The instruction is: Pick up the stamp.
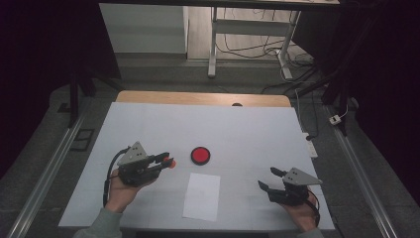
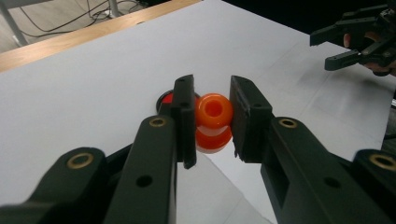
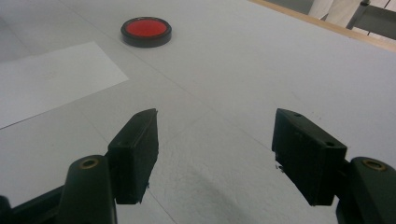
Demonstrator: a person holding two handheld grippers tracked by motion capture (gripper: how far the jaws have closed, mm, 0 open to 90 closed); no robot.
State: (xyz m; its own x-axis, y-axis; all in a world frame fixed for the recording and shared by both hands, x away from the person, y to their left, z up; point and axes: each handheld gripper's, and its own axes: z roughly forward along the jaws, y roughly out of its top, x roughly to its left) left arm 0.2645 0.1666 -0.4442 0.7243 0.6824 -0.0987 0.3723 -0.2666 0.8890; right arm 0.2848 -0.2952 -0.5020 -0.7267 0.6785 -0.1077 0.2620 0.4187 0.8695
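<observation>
Clamping orange knob (image 2: 213,122): left gripper (image 2: 212,119) | right gripper (image 3: 215,156): jaws wide, empty | red dish (image 3: 146,31): empty

Glossy orange plastic ring-shaped piece (image 2: 213,122) with a paler band, round red disc in a black rim (image 3: 146,31), plain white paper sheet (image 1: 202,196), pale grey desk (image 1: 257,134) with light wood edge, black left gripper (image 2: 212,119).

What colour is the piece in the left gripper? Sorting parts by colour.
Orange piece, clearest in the left gripper view.
</observation>
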